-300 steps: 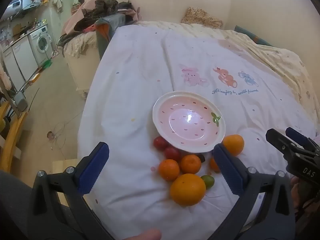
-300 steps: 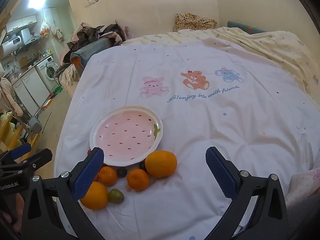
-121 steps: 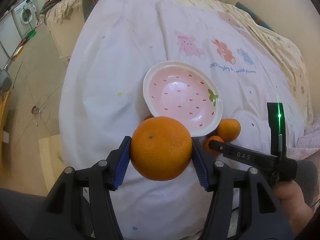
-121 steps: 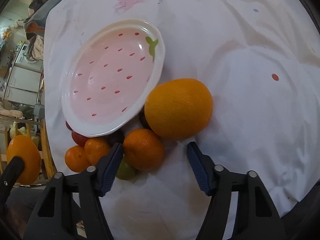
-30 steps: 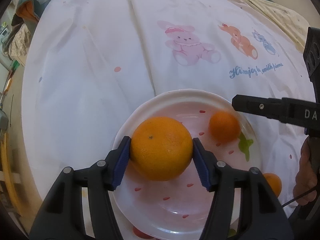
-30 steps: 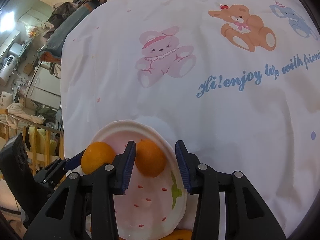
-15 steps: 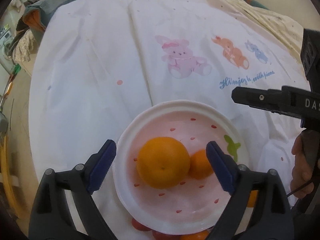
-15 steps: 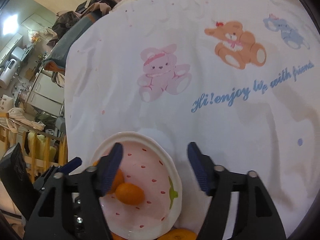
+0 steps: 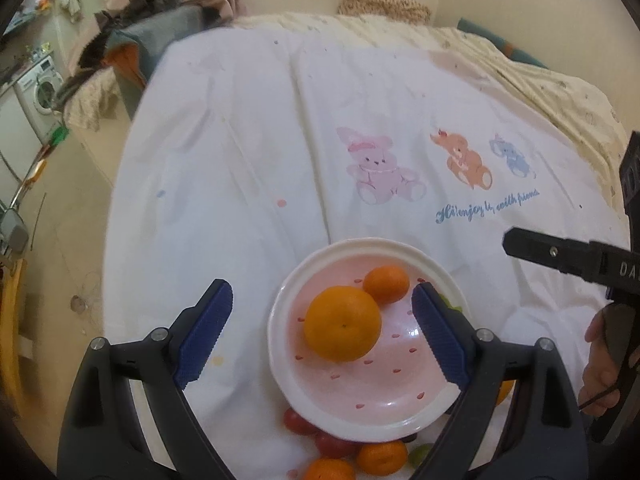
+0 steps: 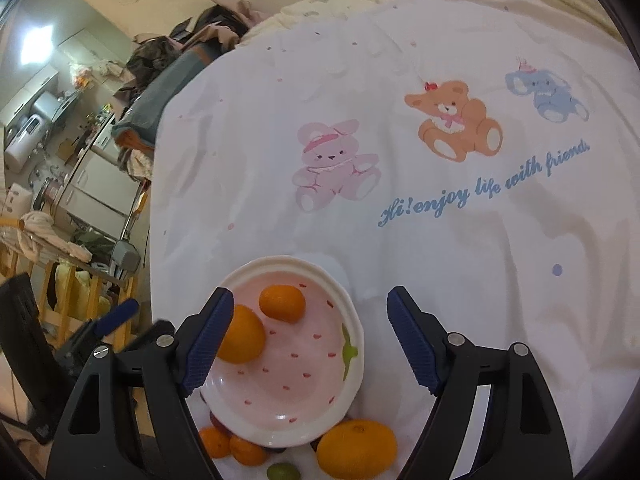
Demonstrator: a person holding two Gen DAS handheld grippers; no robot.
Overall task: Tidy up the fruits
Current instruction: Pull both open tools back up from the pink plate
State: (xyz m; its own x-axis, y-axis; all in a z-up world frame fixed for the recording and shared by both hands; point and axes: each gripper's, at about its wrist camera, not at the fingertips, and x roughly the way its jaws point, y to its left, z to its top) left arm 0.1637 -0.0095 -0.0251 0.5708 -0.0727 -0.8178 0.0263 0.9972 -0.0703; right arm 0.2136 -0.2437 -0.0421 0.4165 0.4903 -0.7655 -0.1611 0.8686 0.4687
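The bed [image 9: 248,152] lay under a soft white sheet [image 10: 440,280] printed with cartoon animals, its cloth rumpled enough to let round fruit roll. On it sat the glossy pink plate [image 9: 400,416], shallow and strawberry-patterned, with a raised white rim. In the plate you had a large orange [image 9: 342,328] with dimpled peel and, touching its far side, a small tangerine [image 9: 386,279]. The other fruit waited on the sheet against the plate's near edge: another big orange [image 10: 356,448], two small tangerines [image 10: 232,446], red tomatoes [image 9: 316,434] and one little green fruit [image 10: 282,472].

Your left claw [image 9: 322,328] hung above the plate, spread wide and empty, the large orange lying loose below it. Your right claw [image 10: 310,336] was empty too, its jaws opening, with nothing between them.

To do this step well, you needed to lift both claws clear before swinging back, so that no finger knocked the rim. I judged the remaining big orange the better next pick; it needed a grip across its middle, and a gentle landing in the bare part of the plate.
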